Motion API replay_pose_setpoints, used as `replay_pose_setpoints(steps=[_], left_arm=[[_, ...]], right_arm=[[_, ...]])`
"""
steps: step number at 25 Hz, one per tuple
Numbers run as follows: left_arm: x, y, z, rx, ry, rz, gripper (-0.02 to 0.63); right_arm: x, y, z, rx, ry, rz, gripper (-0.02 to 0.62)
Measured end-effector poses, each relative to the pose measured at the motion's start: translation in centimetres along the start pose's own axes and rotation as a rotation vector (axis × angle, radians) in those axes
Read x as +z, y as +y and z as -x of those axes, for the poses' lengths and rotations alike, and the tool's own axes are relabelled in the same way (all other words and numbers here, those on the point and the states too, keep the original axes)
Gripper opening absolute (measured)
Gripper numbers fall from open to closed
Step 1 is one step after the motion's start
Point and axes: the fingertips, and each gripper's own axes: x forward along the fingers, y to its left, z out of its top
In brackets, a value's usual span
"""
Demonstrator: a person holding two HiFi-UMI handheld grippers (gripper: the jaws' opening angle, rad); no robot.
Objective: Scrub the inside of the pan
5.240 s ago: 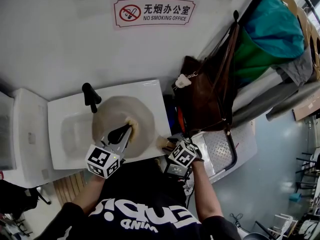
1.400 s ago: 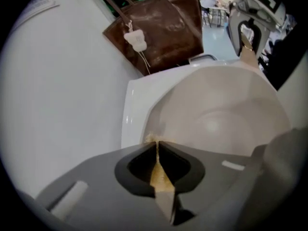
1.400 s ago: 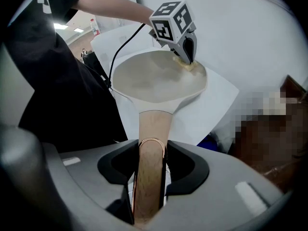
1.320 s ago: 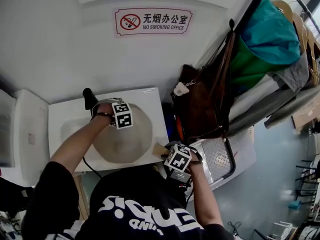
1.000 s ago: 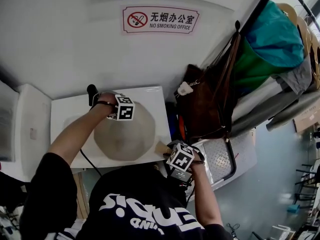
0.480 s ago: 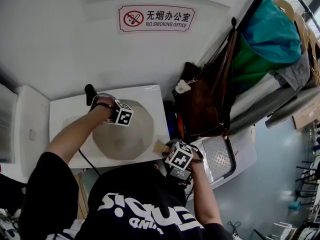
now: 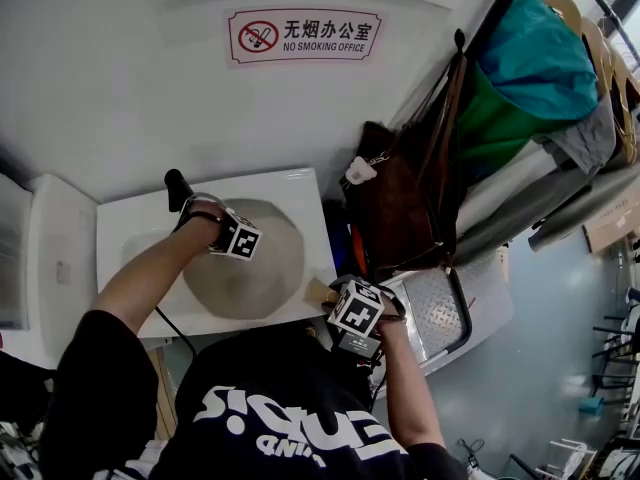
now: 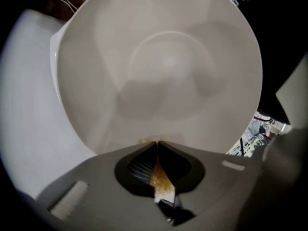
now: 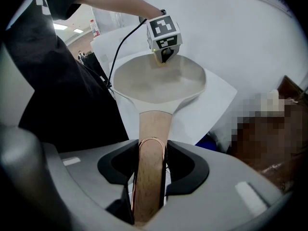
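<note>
A cream pan (image 7: 262, 273) lies in a white sink (image 7: 120, 230). Its wooden handle (image 7: 318, 291) points right, and my right gripper (image 7: 338, 298) is shut on that handle (image 9: 153, 129). My left gripper (image 8: 156, 143) is shut on a thin yellow-brown scouring pad (image 8: 160, 178). It points steeply down into the pan's bowl (image 8: 163, 66), with its tips close to the inner wall. In the right gripper view the left gripper (image 9: 162, 60) stands over the pan's far side (image 9: 159, 83) under its marker cube (image 9: 163, 32). Whether the pad touches the surface is hidden.
A black tap (image 7: 178, 188) rises at the sink's back left. A brown bag (image 7: 400, 208) hangs just right of the sink, with green and teal bags (image 7: 540, 78) behind it. A metal tread plate (image 7: 435, 308) lies under the right hand. The white wall (image 7: 120, 88) is behind the sink.
The left gripper has come off the pan's far rim toward the bowl's middle, sinking a little and rolling. The right gripper and the handle have stayed put.
</note>
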Motion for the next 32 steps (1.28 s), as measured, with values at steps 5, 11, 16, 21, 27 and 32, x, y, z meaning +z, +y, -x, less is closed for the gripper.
replay_pose_setpoints(steps=[5, 11, 16, 21, 27, 32], left_arm=[[-0.1, -0.5, -0.6, -0.014, 0.043, -0.02, 0.015], [-0.1, -2.1, -0.7, -0.065, 0.074, -0.037, 0.015], [0.4, -3.9, -1.4, -0.116, 0.097, -0.09, 0.014], [1.1, -7.5, -1.2, -0.258, 0.069, -0.074, 0.014], [3.1, -11.5, -0.6, -0.376, -0.014, -0.071, 0.014], [5.9, -14.5, 1.5, -0.564, -0.205, 0.031, 0.014]], right_arm=[[0.1, 0.1, 0.1, 0.003, -0.005, -0.001, 0.167], [0.1, -0.1, 0.1, 0.003, -0.005, 0.003, 0.167], [0.1, 0.0, 0.1, 0.002, -0.004, 0.002, 0.167], [0.0, 0.0, 0.0, 0.005, -0.006, 0.001, 0.167], [0.2, -0.1, 0.1, 0.007, -0.005, 0.008, 0.167], [0.0, -0.1, 0.0, 0.016, -0.005, 0.0, 0.167]])
